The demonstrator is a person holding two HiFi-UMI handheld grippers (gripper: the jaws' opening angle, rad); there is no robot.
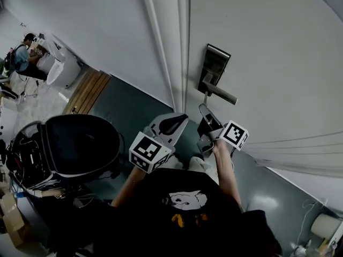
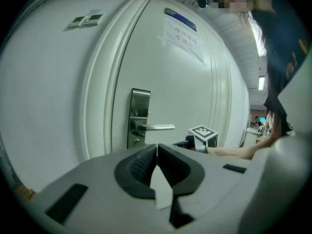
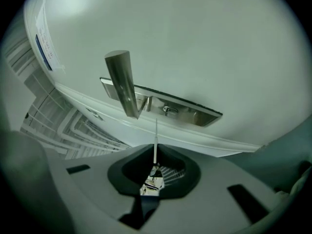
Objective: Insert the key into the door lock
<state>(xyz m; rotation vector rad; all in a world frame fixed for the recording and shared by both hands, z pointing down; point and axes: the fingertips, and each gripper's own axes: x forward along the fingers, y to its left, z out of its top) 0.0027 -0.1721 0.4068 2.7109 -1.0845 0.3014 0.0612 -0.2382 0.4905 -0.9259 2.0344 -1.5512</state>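
The silver lock plate [image 1: 215, 67] with its lever handle [image 1: 221, 93] sits on the white door [image 1: 268, 47]. My right gripper [image 3: 155, 149] is shut on a thin metal key [image 3: 155, 134]. Seen edge-on, the key's tip points at the lock plate [image 3: 161, 104], a short way below the keyhole [image 3: 167, 110] and apart from it. The lever [image 3: 122, 83] juts toward the camera. In the head view the right gripper [image 1: 207, 120] hangs just under the handle. My left gripper [image 2: 157, 151] is shut on nothing, held back left of it [image 1: 173, 123], facing the lock plate [image 2: 140, 115].
The door frame [image 1: 167, 42] runs left of the lock. A black round chair [image 1: 80, 143] stands at my left over the dark floor. A wooden panel [image 1: 87, 90] lies farther left, and a seated person [image 1: 21, 55] is far off. A paper notice [image 2: 183, 37] hangs on the door.
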